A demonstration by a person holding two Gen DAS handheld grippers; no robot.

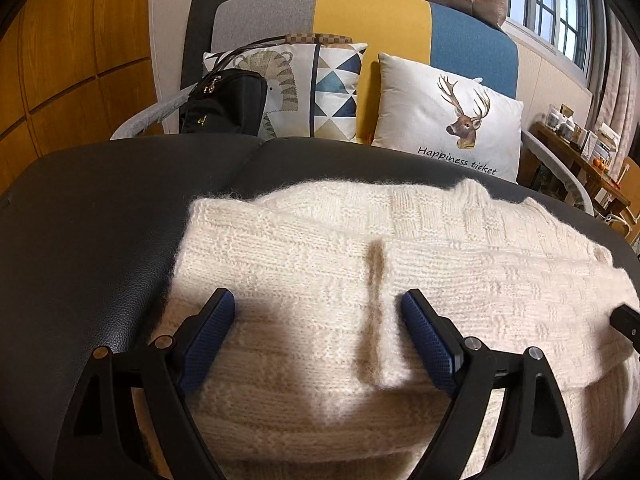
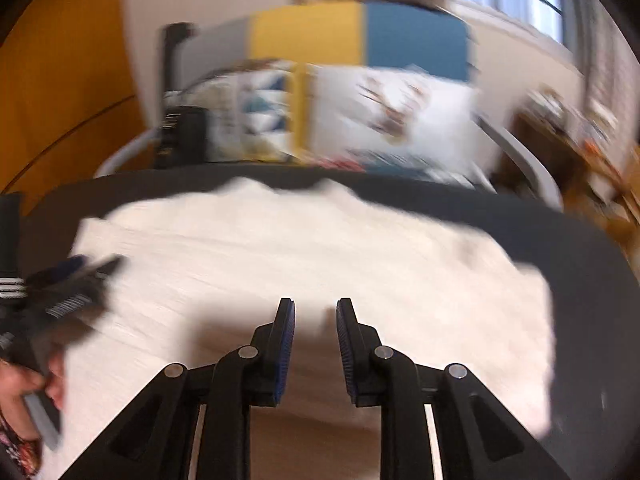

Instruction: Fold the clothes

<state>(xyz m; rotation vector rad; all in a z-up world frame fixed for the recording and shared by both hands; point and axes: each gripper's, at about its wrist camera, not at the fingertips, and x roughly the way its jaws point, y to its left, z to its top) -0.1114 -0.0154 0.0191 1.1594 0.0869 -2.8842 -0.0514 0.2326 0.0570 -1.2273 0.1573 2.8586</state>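
Observation:
A cream knitted sweater (image 1: 320,240) lies folded on a black leather surface (image 1: 100,220), with a seam where two folded parts meet running down its middle. My left gripper (image 1: 318,300) hovers just over the near part of the sweater, its blue pads wide apart and nothing between them. In the blurred right wrist view the same sweater (image 2: 320,248) spreads across the black surface (image 2: 580,248). My right gripper (image 2: 315,308) hangs above the sweater's near edge, jaws partly apart, holding nothing. The left gripper (image 2: 80,276) and a hand show at the left edge there.
Behind the black surface stands a grey, yellow and blue sofa (image 1: 372,16) with a deer cushion (image 1: 448,116), a patterned cushion (image 1: 304,88) and a black bag (image 1: 224,104). A wooden cabinet (image 1: 60,60) is at left, and a cluttered wooden shelf (image 1: 580,152) at right.

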